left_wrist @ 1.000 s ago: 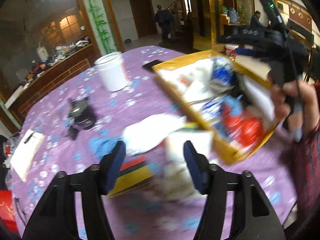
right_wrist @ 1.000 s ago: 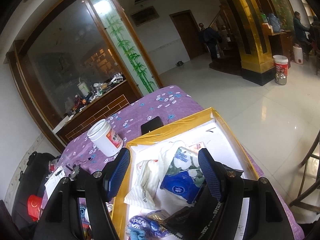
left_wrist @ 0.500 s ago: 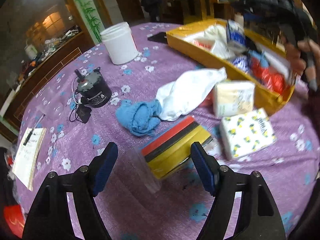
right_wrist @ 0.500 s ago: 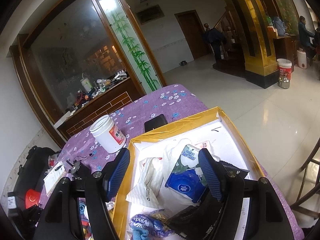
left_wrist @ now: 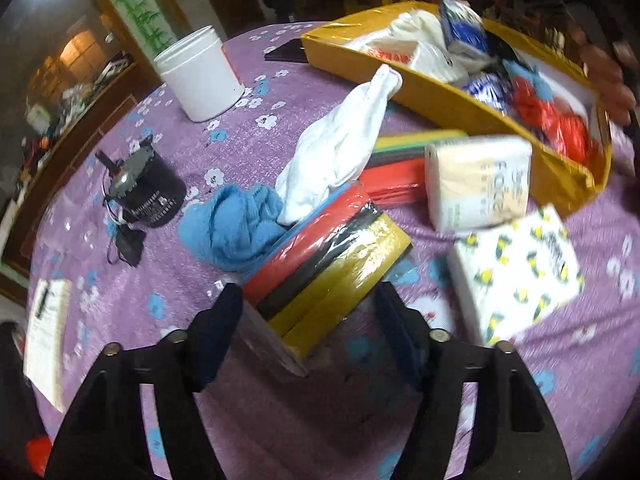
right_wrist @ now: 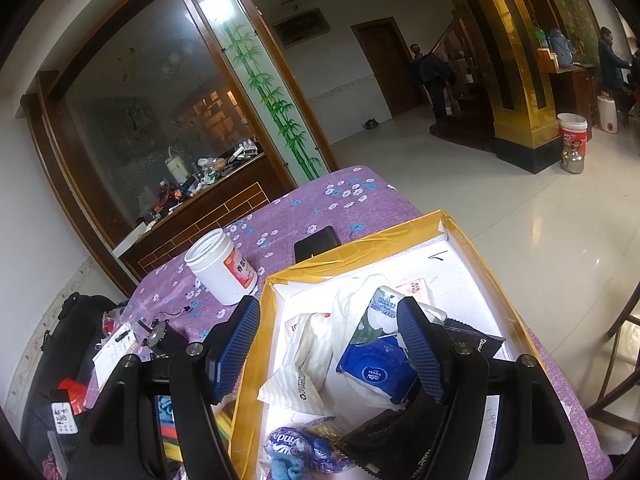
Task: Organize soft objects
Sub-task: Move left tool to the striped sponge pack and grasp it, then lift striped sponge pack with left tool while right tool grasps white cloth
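Left wrist view: left gripper (left_wrist: pixel 310 330) pointing down at the purple tablecloth (left_wrist: pixel 192 264), jaws just closing in around the near end of a plastic-wrapped pack of red, black and yellow sheets (left_wrist: pixel 328 260) — pads not visibly pressing yet. Lying against the pack's far end, a blue cloth (left_wrist: pixel 232 226) and a white cloth (left_wrist: pixel 340 148). Sitting just beside the yellow-edged tray (left_wrist: pixel 444 100), two tissue packs (left_wrist: pixel 478 184).

Right wrist view: right gripper (right_wrist: pixel 328 350) hovering over the tray (right_wrist: pixel 456 226), jaws spread, pinching nothing — below them a blue tissue packet (right_wrist: pixel 372 372) resting among bags.
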Demonstrator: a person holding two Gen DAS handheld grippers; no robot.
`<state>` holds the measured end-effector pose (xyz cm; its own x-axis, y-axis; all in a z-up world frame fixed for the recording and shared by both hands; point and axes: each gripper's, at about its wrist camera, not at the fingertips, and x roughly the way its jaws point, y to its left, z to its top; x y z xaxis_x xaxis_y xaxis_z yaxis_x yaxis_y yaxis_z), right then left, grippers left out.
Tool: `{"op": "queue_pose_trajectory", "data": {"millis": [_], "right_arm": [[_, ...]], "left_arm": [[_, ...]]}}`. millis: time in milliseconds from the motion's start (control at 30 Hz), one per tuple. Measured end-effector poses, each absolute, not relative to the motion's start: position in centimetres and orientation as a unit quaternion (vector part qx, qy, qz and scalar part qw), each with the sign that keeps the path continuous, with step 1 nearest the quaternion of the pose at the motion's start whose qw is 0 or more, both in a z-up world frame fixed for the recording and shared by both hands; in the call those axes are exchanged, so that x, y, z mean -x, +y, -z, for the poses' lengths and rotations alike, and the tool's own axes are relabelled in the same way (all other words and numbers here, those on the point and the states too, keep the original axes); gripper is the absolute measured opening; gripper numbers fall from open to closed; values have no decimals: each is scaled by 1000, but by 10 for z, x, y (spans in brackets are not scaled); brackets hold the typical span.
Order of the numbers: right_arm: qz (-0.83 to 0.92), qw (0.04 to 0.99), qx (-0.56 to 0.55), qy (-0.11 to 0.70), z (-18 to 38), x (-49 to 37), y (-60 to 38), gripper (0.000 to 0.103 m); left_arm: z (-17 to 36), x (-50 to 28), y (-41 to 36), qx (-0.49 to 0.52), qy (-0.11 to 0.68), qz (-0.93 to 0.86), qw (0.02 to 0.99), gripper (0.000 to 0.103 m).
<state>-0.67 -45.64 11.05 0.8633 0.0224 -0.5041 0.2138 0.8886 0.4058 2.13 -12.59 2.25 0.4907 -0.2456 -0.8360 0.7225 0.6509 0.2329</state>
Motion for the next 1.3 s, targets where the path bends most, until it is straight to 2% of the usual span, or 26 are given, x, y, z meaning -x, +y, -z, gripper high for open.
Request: {"op": "queue_pose_trajectory", "data": {"millis": [133, 233, 300, 333, 433, 467, 533, 567, 600, 700, 967, 1067, 1133, 1167, 1300], "right_arm": [[46, 938, -227, 257, -111, 7, -454, 73], [43, 938, -230, 257, -111, 6, -453, 73], [41, 938, -230, 257, -112, 7, -453, 73], [40, 938, -230, 257, -112, 6, -452, 73], [37, 938, -227, 258, -111, 6, -449, 73], [36, 939, -227, 258, -111, 6, -449, 73], [34, 939, -223, 258, -111, 5, -447, 73], [30, 940, -223, 258, -111, 5, -446, 73], [20, 940, -223, 258, -111, 5, -444, 75], [-2, 939, -223, 261, -110, 2, -438, 77], [-7, 942, -211, 259, -110, 2, -430, 77], [-13, 942, -213, 260, -111, 1, -428, 77], [-16, 943, -208, 260, -111, 1, -425, 77], [-18, 943, -206, 260, -111, 1, -424, 77], [-26, 945, -197, 259, -112, 0, -420, 77]], "left_arm": [[-23, -7, -124, -287, 409, 275, 822, 47], [-24, 6, -112, -277, 418, 268, 823, 40], [-24, 14, -102, -271, 428, 267, 820, 25], [-24, 20, -94, -267, 434, 267, 818, 24], [-27, 34, -82, -266, 437, 290, 809, 25], [-29, 39, -80, -276, 429, 290, 810, 29], [-34, 45, -81, -299, 403, 274, 820, 52], [-39, 45, -83, -304, 389, 271, 827, 67], [-45, 43, -84, -303, 374, 269, 834, 74], [-60, 30, -92, -289, 351, 293, 841, 83], [-25, -6, -128, -355, 384, 306, 795, 83], [-23, -12, -132, -337, 394, 306, 799, 83], [-24, -16, -132, -315, 408, 292, 806, 65], [-23, -17, -130, -305, 413, 281, 811, 52], [-25, -8, -116, -261, 419, 230, 839, 46]]}}
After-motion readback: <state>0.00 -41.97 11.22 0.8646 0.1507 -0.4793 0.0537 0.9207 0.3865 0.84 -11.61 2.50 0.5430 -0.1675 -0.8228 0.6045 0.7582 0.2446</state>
